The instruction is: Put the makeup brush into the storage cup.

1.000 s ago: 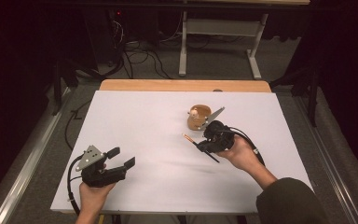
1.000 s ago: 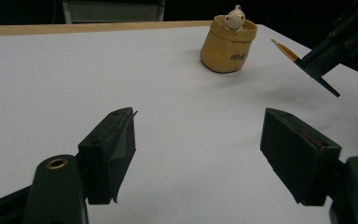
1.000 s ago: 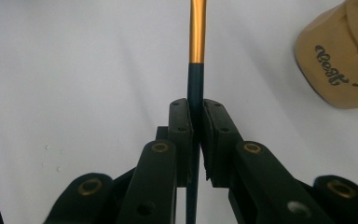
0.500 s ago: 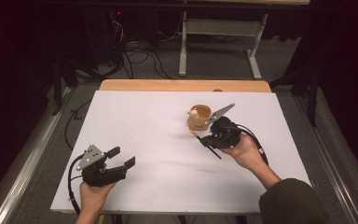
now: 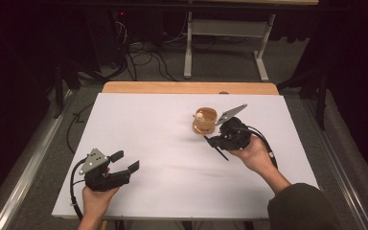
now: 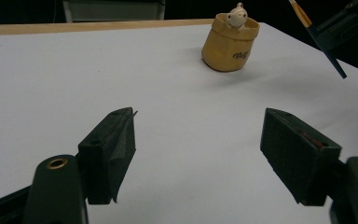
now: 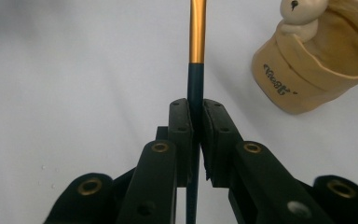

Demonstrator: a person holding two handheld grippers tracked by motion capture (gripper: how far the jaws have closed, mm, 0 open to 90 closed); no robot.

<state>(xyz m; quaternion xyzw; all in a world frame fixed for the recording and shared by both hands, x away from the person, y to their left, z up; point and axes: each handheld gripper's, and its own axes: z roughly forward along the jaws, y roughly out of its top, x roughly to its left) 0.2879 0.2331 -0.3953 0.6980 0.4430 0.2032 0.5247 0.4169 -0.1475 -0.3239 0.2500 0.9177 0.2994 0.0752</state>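
Observation:
A tan cup-like holder point(image 5: 205, 120) with a small pale animal figure on its rim stands right of centre on the white table top point(image 5: 143, 124). My right gripper point(image 5: 212, 141) is just right of it, shut on a brush point(image 5: 219, 151) with a dark handle and a gold ferrule. In the right gripper view the jaws point(image 7: 197, 109) clamp the dark handle and the brush point(image 7: 197, 32) points forward, left of the holder point(image 7: 307, 79). My left gripper point(image 5: 126, 161) rests open near the front left. Nothing lies between its fingers point(image 6: 114, 140). Far ahead are the holder point(image 6: 230, 44) and the brush point(image 6: 331, 58).
A wooden strip point(image 5: 187, 87) runs along the table's far edge. Behind it are cables point(image 5: 139, 62) on the floor and a metal stand point(image 5: 223, 33). A metal rail point(image 5: 28, 163) runs along the left side.
My right gripper has carried the brush a little right and farther back, up beside the holder. The left gripper has stayed put.

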